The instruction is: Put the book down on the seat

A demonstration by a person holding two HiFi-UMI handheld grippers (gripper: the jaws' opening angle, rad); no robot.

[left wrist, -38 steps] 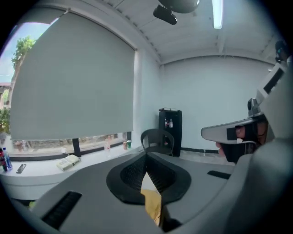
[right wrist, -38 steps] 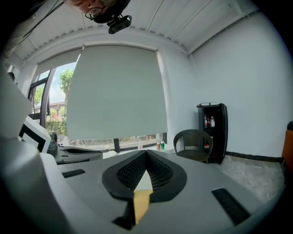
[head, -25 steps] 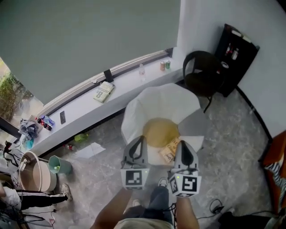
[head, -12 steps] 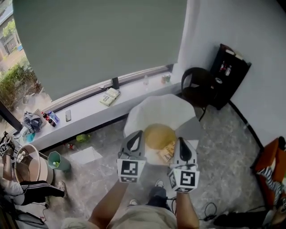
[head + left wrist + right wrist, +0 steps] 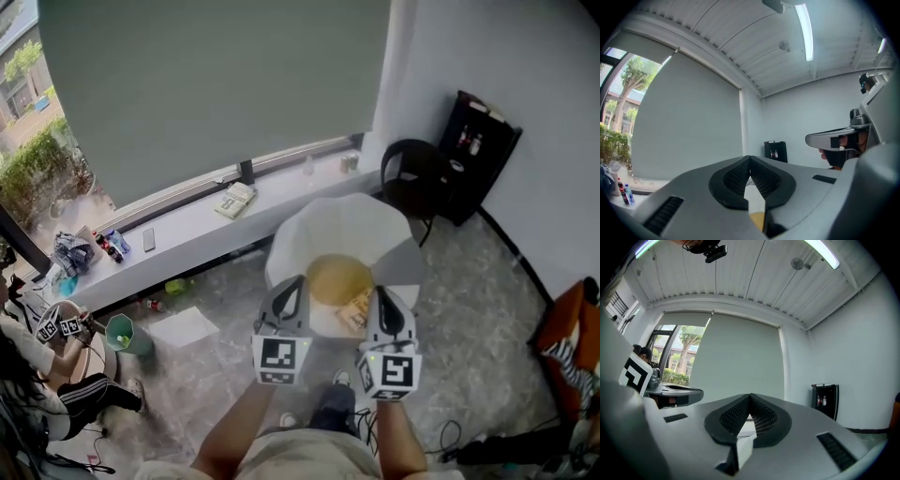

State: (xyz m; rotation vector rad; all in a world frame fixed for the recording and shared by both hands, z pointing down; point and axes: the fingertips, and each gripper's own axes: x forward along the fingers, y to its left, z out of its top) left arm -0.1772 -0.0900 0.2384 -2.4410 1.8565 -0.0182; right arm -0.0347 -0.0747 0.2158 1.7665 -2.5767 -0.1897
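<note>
A white shell chair with a round yellow seat cushion stands in front of me in the head view. A small yellow-orange book lies on the front of the seat, between my two grippers and closer to the right one. My left gripper hovers over the seat's front left, jaws shut and empty. My right gripper hovers just right of the book, jaws shut too. In the left gripper view the fingertips meet, with a strip of yellow cushion below. The right gripper view shows its pads closed.
A long window sill behind the chair carries another book, bottles and cans. A black chair and black cabinet stand at the back right. A green bin, paper and a seated person are at left.
Both grippers stay shut over the seat front, barely moved. The head camera has tilted, so more of the window and the seated person at left now show.
</note>
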